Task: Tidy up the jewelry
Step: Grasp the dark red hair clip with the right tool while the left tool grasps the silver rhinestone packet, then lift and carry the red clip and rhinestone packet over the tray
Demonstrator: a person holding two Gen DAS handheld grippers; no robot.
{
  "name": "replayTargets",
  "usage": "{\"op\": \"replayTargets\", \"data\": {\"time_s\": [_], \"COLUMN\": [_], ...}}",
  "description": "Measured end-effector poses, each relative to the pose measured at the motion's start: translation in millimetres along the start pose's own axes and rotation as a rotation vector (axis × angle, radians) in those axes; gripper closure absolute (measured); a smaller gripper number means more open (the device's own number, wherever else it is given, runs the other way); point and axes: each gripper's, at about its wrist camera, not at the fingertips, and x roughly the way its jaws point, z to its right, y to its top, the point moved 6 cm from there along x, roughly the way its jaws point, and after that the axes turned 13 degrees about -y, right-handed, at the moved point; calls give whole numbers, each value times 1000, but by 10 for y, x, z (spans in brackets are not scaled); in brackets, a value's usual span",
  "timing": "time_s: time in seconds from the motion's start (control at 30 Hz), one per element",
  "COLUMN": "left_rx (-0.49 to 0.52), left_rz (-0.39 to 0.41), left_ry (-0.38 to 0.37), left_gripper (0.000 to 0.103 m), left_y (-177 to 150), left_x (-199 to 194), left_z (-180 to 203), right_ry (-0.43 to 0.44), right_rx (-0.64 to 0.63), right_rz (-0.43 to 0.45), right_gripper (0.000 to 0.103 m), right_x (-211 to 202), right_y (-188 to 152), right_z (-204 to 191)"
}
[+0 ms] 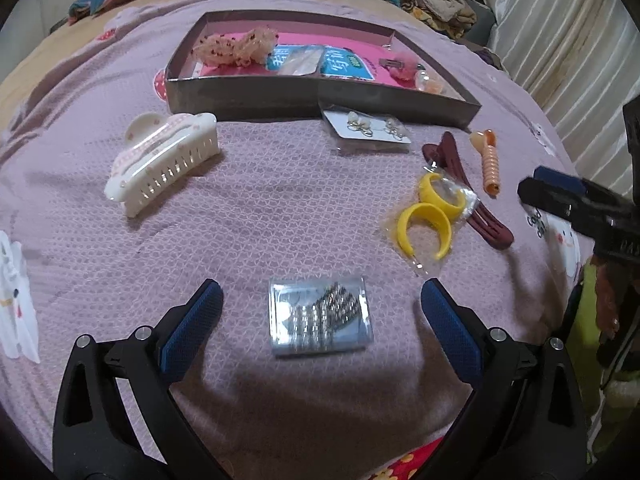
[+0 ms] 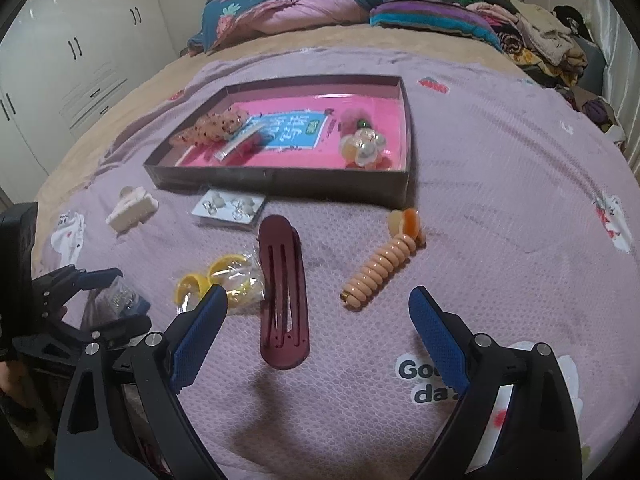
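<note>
Bedspread (image 1: 248,208) lies bare between clip packet (image 1: 320,316) and box (image 1: 320,96).

Bed covered by a mauve waffle-textured blanket with cartoon prints (image 2: 500,208); a tan sheet (image 2: 132,92) shows at its far edge. At the head: a rumpled pink-and-teal floral quilt (image 2: 288,8), a striped purple-teal pillow (image 2: 432,16), a pile of folded clothes (image 2: 540,36). White glossy wardrobe with dark handles (image 2: 80,52) left. Pale pleated curtain (image 1: 560,48) right.
</note>
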Motion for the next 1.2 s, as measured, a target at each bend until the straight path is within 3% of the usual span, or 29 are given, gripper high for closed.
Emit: {"op": "replayTargets", "data": {"time_s": [0.03, 0.07, 0.23, 0.27, 0.6, 0.67, 0.7, 0.83, 1.2], "left_rx": [5, 13, 55, 55, 34, 36, 37, 48, 78], "left_rz": [-5, -10, -31, -27, -5, 2, 8, 18, 66], "left_ry": [5, 17, 48, 46, 16, 16, 16, 19, 16], "left_gripper": [13, 27, 64, 66, 67, 67, 67, 67, 67], "left_y": [2, -1, -45, -40, 122, 151, 169, 233, 499], "left_x": [18, 32, 44, 30, -65, -97, -117, -156, -317], "left_z": [8, 18, 59, 52, 44, 49, 53, 79, 213], "right_ry": [5, 8, 14, 21, 67, 79, 81, 83, 58], "right_rx": [-3, -5, -40, -43, -64, -53, -50, -46, 0], "right_rz": [-8, -12, -26, -24, -64, -95, -109, -90, 82], "right_gripper": [13, 13, 29, 30, 48, 57, 70, 72, 72], "right_x": [32, 53, 144, 152, 416, 519, 563, 523, -79], "right_y": [-7, -14, 13, 33, 294, 311, 310, 331, 573], "right_z": [-6, -16, -80, -99, -353, -379, -385, -370, -37]}}
